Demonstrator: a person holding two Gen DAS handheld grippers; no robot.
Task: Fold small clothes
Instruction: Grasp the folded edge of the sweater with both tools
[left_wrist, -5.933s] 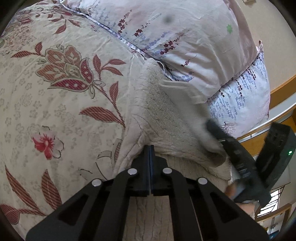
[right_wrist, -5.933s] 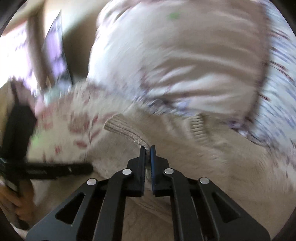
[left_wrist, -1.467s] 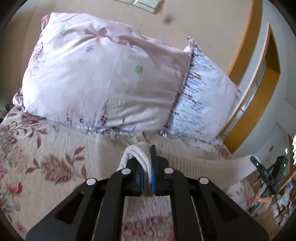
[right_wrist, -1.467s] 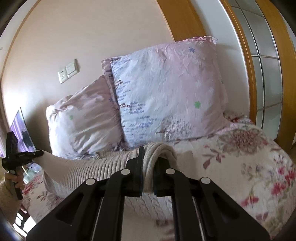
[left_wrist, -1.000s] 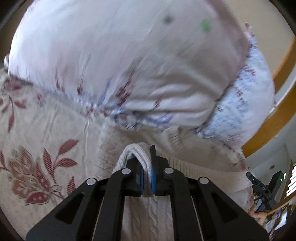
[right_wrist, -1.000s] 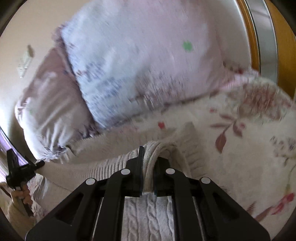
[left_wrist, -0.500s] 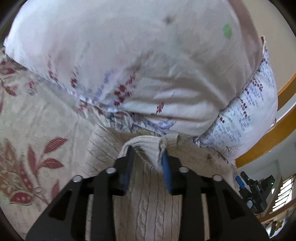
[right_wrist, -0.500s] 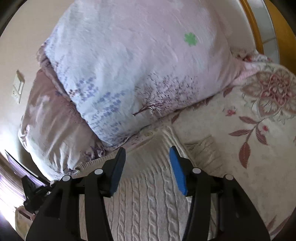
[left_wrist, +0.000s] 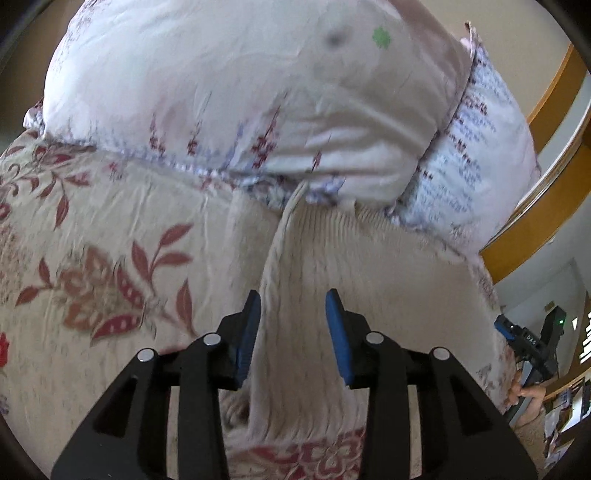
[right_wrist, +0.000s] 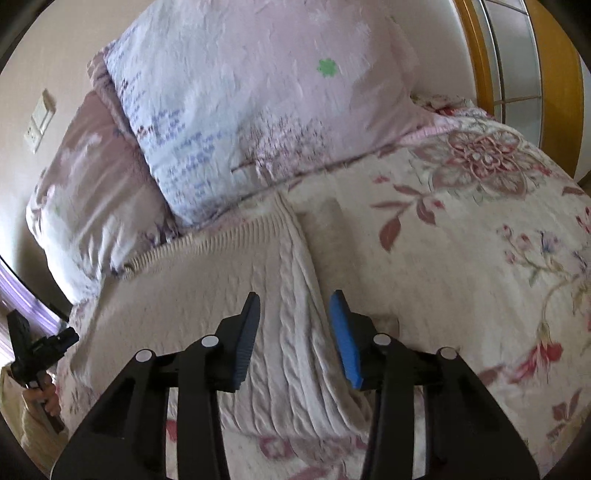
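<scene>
Item: 1 cream cable-knit sweater (right_wrist: 288, 295), entered as we found it.

Location: it lay flat on the floral bedspread (right_wrist: 480, 240), its far ribbed edge touching or slightly tucked under the 2 pillows at the head of the bed, the lilac pillow (left_wrist: 221, 92) and the blue-printed pillow (right_wrist: 258, 92).

Tools: our left gripper (left_wrist: 293, 332) stood wide open over the knit near its left side edge and held nothing. Our right gripper (right_wrist: 295, 334) stood equally wide, with nothing between its blue pads (right_wrist: 345, 339), above the cable column at the right side edge. Whether either touched the fabric we could not tell.

Progress: we judged 1 fold complete. The garment read as a doubled panel, the ribbed band lying along the pillows and a thick rounded edge nearest us, with a strip of knit, probably a sleeve, showing beside the right edge. We reckoned at least 1 further fold remained, likely side to side, to bring it to a compact packet; smoothing might also be wanted.

Orientation: the cables ran from us toward the pillows, while the ribbed band ran left to right along them. We judged the panel's long axis to lie across the bed, parallel to the pillow line, though blur in the left wrist view left its left limit uncertain.
</scene>
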